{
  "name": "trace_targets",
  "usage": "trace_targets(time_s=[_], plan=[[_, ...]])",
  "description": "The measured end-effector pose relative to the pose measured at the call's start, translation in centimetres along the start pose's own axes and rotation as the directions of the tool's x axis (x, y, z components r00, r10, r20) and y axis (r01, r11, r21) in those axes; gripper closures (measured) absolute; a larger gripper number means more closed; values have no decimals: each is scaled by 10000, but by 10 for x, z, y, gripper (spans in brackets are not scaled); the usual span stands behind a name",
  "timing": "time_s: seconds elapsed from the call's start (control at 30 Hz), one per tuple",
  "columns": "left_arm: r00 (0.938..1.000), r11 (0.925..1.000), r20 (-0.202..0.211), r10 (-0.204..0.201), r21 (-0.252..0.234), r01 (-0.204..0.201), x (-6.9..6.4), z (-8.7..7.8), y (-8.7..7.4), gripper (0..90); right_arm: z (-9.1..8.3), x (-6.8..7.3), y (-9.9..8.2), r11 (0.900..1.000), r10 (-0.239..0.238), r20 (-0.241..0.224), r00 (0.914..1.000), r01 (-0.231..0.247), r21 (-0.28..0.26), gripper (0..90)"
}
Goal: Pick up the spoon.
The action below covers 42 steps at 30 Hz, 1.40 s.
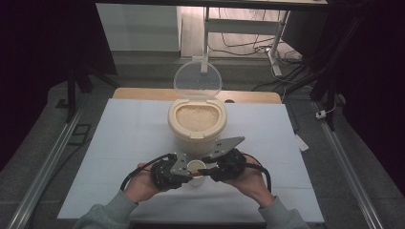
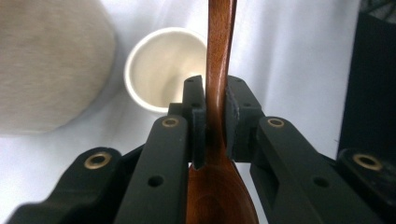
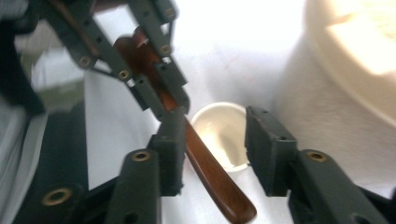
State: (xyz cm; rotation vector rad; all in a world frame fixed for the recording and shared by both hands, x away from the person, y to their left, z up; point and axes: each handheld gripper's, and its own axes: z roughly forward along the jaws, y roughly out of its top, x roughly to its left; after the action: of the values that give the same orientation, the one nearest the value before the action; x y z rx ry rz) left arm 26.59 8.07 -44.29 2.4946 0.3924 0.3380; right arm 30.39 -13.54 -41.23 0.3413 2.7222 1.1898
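My left gripper (image 2: 215,126) is clamped on the wooden spoon (image 2: 218,70) at its neck, the bowl toward me and the handle running away. My right gripper (image 3: 212,149) stands parted — the spoon's handle lies between its jaws, against the left pad, clear of the other. Just past both tips sits the small cup (image 1: 195,168) on the white table (image 1: 133,138). Beyond it — the rice container (image 1: 197,119), lid (image 1: 197,79) raised.
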Motion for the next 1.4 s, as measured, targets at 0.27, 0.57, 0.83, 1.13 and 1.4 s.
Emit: trace_targets(time_s=[0.27, 0.57, 0.83, 1.13, 1.4], plan=[[9985, 9990, -461, -286, -369, 269, 4, -6, -3, 795, -14, -8, -10, 9893, 1212, 855, 9889, -1132, -925, 451], [9933, 9948, -973, -618, -864, 534, 5, -10, -5, 794, -23, -11, -28, 9590, 2491, 1394, 9584, -2240, -1737, 370], [9889, 9902, -1280, -761, -1265, 598, 5, -13, -5, 795, -15, -9, -36, 9307, 3266, 858, 9413, -3044, -2027, 354], [9864, 9883, -1461, -755, -1421, 545, 2, -10, -3, 794, -6, -2, -31, 8934, 3869, 413, 9212, -3633, -2643, 385], [9799, 9877, -1885, -651, -1524, 363, -4, -6, -1, 794, -3, 0, -29, 8489, 4473, 100, 8943, -4209, -3196, 435]])
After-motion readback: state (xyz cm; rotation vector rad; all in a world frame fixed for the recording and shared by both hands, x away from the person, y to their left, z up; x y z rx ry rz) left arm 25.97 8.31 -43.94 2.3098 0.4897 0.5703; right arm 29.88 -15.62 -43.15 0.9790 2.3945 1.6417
